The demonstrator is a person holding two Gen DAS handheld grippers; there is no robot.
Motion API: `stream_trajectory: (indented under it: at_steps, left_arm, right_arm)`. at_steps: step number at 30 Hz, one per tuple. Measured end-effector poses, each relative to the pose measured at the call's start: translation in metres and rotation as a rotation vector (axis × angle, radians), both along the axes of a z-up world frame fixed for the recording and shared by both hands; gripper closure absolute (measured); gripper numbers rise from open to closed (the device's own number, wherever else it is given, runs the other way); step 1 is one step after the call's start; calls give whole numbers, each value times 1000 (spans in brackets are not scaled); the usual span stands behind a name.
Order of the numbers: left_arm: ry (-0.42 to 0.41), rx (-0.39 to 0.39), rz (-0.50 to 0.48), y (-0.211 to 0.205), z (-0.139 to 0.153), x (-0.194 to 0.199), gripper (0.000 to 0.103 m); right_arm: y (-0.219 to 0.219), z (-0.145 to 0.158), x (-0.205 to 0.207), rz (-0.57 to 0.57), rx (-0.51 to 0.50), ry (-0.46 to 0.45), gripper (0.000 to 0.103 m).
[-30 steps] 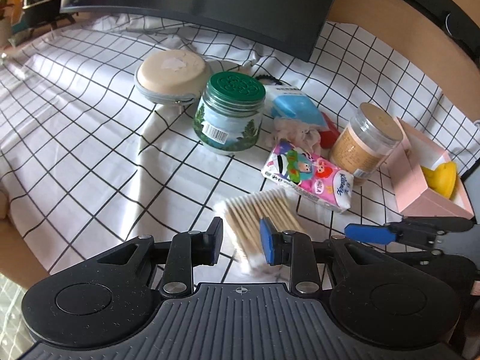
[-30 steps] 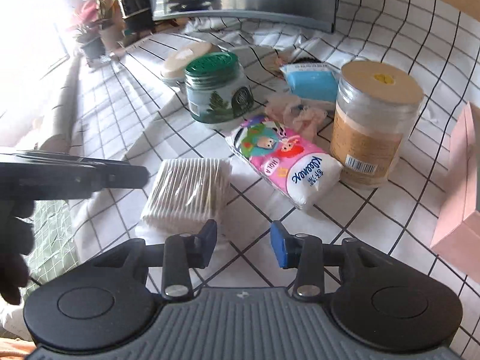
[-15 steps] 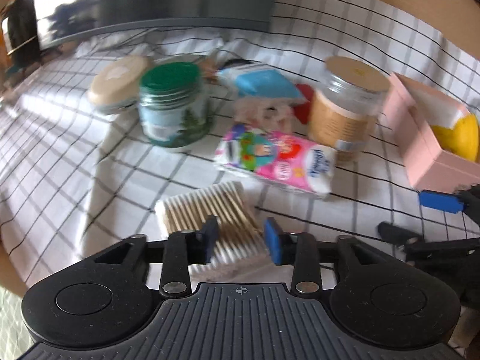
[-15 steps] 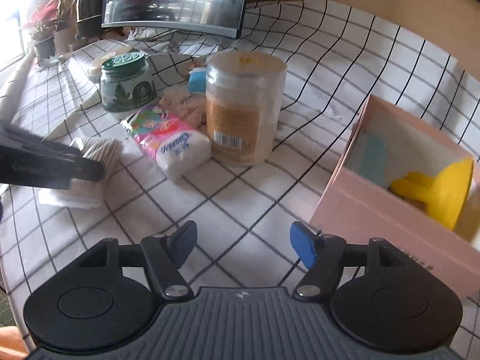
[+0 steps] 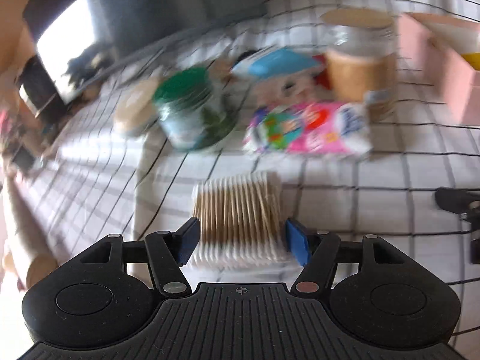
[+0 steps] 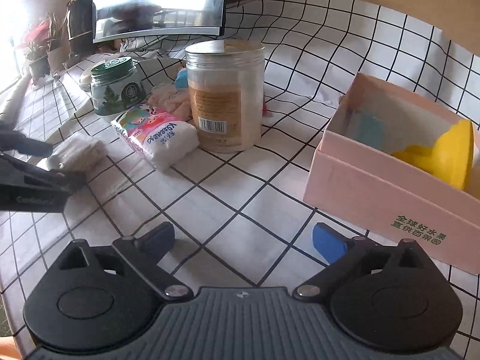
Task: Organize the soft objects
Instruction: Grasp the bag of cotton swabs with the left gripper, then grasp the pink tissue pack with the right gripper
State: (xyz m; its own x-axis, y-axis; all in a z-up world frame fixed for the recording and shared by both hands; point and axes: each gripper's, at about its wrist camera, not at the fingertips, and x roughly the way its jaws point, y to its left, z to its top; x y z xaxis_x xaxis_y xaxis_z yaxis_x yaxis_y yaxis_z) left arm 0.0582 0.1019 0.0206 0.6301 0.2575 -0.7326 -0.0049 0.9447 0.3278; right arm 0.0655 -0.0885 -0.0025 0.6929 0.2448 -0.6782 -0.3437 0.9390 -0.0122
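A flat pack of cotton swabs [image 5: 238, 213] lies on the checked cloth. My left gripper [image 5: 241, 241] is open with its blue fingertips on either side of the pack's near end. The pack also shows in the right wrist view [image 6: 79, 151], beside the left gripper's fingers [image 6: 36, 165]. A pink Kleenex tissue pack [image 6: 156, 136] lies behind it; it shows blurred in the left wrist view [image 5: 309, 129]. My right gripper [image 6: 243, 240] is wide open and empty above bare cloth, near a pink box [image 6: 384, 192].
A clear tub with a tan lid [image 6: 225, 96], a green-lidded jar [image 6: 115, 88], a blue packet [image 5: 274, 63] and a pale soft toy [image 6: 169, 99] crowd the middle. The pink box holds a yellow object [image 6: 444, 156]. A monitor [image 6: 159, 3] stands behind.
My left gripper has opened wider and swung round to straddle the swab pack. My right gripper has opened wide and turned right toward the pink box.
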Motion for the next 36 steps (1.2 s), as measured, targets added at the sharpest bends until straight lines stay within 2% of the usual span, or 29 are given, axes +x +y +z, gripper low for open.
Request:
stream_trajectory:
  at_steps: [2,4,5,7,9,11,15,18,24,26,28,32,36]
  left_arm:
    - [0,-72,24,10,2,1,33]
    - [12,-147,16,15,5,5,17]
    - [14,-187,18,19,6,7,15]
    - [-7,-249,45,27,11,8,17]
    - [-27,-239,75,33,13,10,20]
    - [-6,-215,86,37,9,15,19]
    - [39,-276,87,49,2,27,20]
    - [40,-307,72,53,-1,28,19]
    - [52,-344,27,61,0,25,25]
    - [62,-382,12,68,3,24,27]
    - [53,-434,19,77,8,18,27]
    - [11,-458,46,94,20,5,27]
    - [6,-495,64,113,27,-5,27]
  right_arm:
    - [1,0,1,6,3,3,1]
    - [2,0,2,10,1,6,0]
    - [2,0,2,10,0,5,0]
    - [2,-1,2,12,-1,5,0]
    - [3,-1,2,12,-3,5,0]
    - [3,-1,2,13,-3,4,0]
    - [3,-1,2,20,-5,7,0]
    - [2,0,4,34,-7,20,0]
    - [7,7,14,76,-47,104,0]
    - [12,13,17,100,-44,124,0]
    - [23,26,14,143,-38,91,0]
    - [60,40,19,225,-73,54,0]
    - [90,35,42,199,-94,56,0]
